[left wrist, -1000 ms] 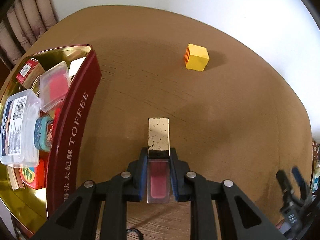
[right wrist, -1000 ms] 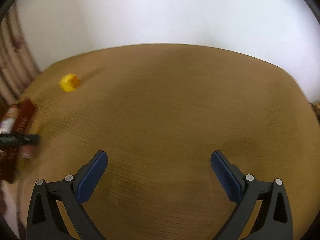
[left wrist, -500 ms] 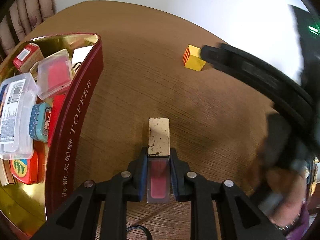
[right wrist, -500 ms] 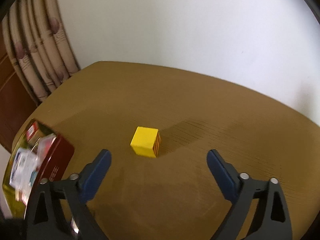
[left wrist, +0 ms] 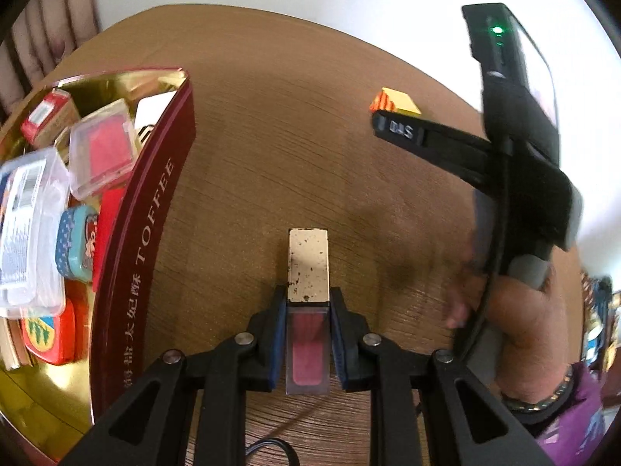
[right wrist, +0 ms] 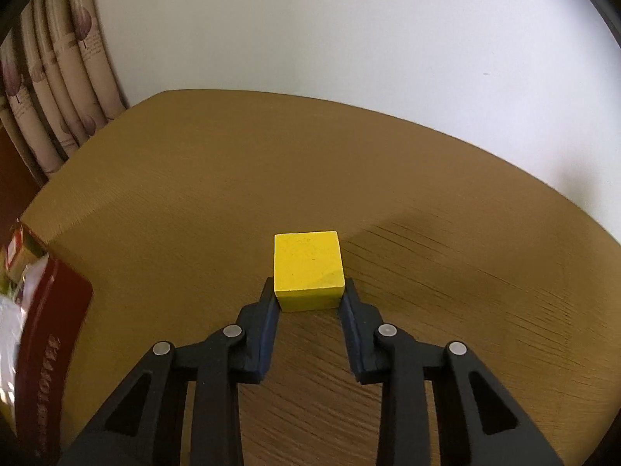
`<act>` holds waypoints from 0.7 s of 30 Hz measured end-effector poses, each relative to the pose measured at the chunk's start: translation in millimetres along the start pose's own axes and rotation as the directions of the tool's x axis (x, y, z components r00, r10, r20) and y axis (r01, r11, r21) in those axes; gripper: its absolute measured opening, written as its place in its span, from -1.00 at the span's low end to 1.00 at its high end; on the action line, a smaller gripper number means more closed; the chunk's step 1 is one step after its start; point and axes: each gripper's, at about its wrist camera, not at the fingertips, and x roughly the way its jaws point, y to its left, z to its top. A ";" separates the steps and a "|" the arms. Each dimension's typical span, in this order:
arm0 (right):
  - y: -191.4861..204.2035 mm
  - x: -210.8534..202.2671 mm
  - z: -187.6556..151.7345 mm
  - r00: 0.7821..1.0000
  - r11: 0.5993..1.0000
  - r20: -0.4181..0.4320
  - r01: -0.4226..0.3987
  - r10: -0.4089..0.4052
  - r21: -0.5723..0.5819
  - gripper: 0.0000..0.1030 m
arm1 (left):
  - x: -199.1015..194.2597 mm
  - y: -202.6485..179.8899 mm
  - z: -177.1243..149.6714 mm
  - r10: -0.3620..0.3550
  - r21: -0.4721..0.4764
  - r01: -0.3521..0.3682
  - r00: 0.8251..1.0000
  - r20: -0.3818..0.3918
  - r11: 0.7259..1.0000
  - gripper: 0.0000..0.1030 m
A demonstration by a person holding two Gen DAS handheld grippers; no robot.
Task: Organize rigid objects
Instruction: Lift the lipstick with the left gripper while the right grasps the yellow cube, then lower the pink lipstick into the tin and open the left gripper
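My left gripper (left wrist: 307, 299) is shut on a lip gloss tube (left wrist: 307, 303) with a worn gold cap and pink body, held over the brown table to the right of a dark red TOFFEE tin (left wrist: 155, 209). My right gripper (right wrist: 308, 291) is shut on a yellow cube (right wrist: 307, 268) standing on the table; the jaws press its two sides. The cube also shows in the left wrist view (left wrist: 396, 103), partly behind the right gripper's finger (left wrist: 399, 132).
The tin (right wrist: 46, 334) holds several small boxes and cases, among them a clear case with a red inside (left wrist: 103, 147) and a teal tin (left wrist: 75, 248). Curtains (right wrist: 50, 89) hang at the far left. A white wall stands behind the round table edge.
My right gripper moved forward to the yellow cube and shut on it. The left gripper kept hold of the lip gloss tube and shifted slightly.
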 end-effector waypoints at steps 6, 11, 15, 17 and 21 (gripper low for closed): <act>-36.0 -48.5 -52.5 1.000 0.999 0.004 0.009 -0.009 0.046 -0.45 | -1.6 -9.8 0.1 0.007 0.016 -0.007 1.000 0.024 1.000 -0.59; -54.5 -92.8 -107.6 0.998 0.994 0.015 0.064 -0.066 0.092 -0.45 | -6.9 -19.9 -16.3 0.009 0.092 -0.015 0.998 0.068 0.996 -0.60; -59.9 -112.9 -137.2 0.995 0.988 0.023 0.093 -0.096 0.122 -0.45 | -32.0 -19.7 -27.0 -0.044 0.081 0.037 0.996 0.075 0.996 -0.60; -62.2 -114.9 -142.0 0.994 0.984 0.029 0.096 -0.102 0.148 -0.45 | -51.0 -17.7 -32.4 -0.045 0.088 0.037 0.994 0.100 0.995 -0.60; -64.3 -114.0 -142.5 0.992 0.977 0.034 0.110 -0.118 0.183 -0.45 | -100.9 7.8 -38.6 -0.077 0.052 0.070 0.989 0.130 0.996 -0.60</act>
